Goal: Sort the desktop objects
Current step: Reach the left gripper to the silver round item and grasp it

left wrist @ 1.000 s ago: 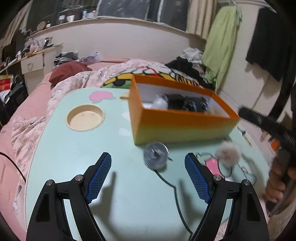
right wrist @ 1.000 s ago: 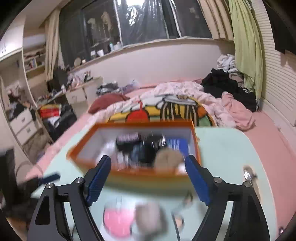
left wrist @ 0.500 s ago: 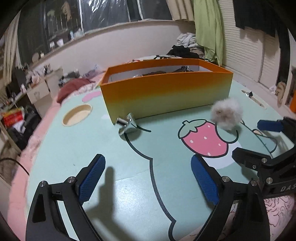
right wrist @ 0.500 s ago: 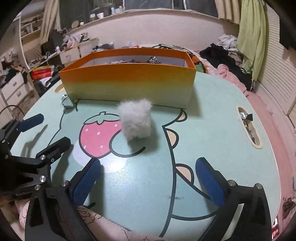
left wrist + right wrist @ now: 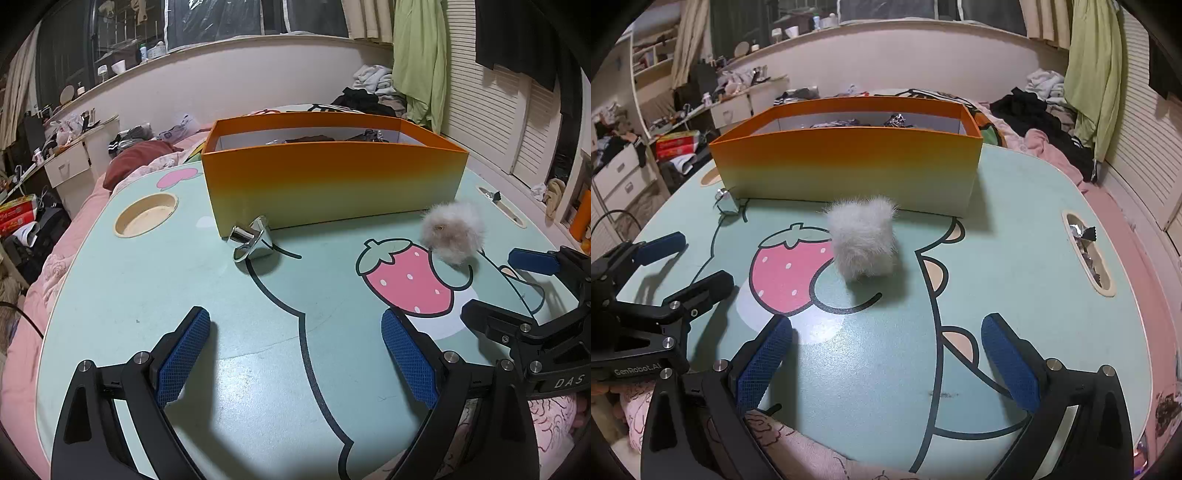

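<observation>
mint table (image 5: 110,295): l gripper (image 5: 295,354) & r gripper (image 5: 886,354) low, angled down, jaws wide.

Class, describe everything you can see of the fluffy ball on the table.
The fluffy ball is a pale grey-white tuft of long soft fur, roundish to boxy. It rests on the mint table, at the printed strawberry's edge, just in front of the orange box, not touching it. No gripper touches it.
</observation>
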Action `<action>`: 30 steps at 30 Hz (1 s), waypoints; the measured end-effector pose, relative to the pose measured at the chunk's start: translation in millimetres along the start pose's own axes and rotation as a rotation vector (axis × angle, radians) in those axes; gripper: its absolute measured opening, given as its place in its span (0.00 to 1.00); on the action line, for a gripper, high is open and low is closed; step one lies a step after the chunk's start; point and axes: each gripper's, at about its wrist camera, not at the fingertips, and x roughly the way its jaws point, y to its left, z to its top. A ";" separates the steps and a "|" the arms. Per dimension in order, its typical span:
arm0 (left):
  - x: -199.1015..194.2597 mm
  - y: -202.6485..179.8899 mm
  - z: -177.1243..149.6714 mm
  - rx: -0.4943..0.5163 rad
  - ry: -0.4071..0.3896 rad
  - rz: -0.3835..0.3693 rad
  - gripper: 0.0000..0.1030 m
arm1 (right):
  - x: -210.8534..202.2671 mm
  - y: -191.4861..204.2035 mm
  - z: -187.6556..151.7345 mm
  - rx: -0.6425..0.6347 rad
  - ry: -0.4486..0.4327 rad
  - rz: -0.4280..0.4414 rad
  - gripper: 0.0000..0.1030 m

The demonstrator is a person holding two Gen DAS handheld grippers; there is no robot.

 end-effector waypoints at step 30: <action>1.6 35.7 52.1 -0.059 0.003 0.021 0.76 | -7.3 0.9 2.7 -0.001 -0.007 0.003 1.00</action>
